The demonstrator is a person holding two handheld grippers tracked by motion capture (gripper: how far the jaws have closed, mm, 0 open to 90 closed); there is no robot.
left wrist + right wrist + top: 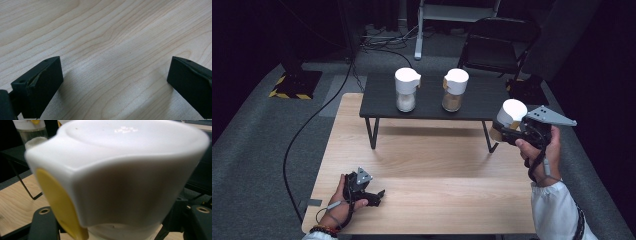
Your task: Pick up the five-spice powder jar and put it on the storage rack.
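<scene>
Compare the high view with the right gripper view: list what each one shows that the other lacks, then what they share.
High view alone: the left gripper resting on the wooden table, the jar of brown contents on the dark shelf, and a folding chair.

Right gripper view alone: the yellow flap on the held jar's spout, close up.

Both: the white-lidded jar gripped by the right gripper, and the jar of white contents behind.

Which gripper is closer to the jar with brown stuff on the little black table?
The right gripper. It is up beside the black table's right end, holding another white-lidded jar, not far from the brown jar. The left gripper rests low on the wooden table, farther away.
</scene>
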